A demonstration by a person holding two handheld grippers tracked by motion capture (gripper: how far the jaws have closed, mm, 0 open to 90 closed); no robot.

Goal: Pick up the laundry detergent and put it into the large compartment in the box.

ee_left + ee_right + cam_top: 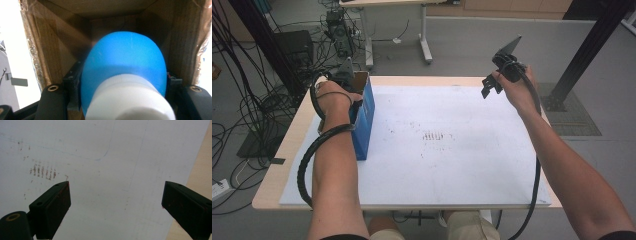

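From the high view, the left hand-held gripper (pixel 346 75) reaches into the open top of a tall blue cardboard box (pixel 363 120) standing at the left edge of the desk (pixel 277 165). A careless pull could tip the narrow box. The right hand-held gripper (pixel 490 86) hangs above the far right of the white sheet (pixel 452 165) covering the desk, over a grey floor with cables and a second table behind.

In the left gripper view, the jaws pinch a blue plastic bottle with a white ribbed cap (pixel 125 82) inside brown cardboard walls; its rounded body could slip or snag.

In the right gripper view, the jaws stand spread and empty above the smudged sheet.
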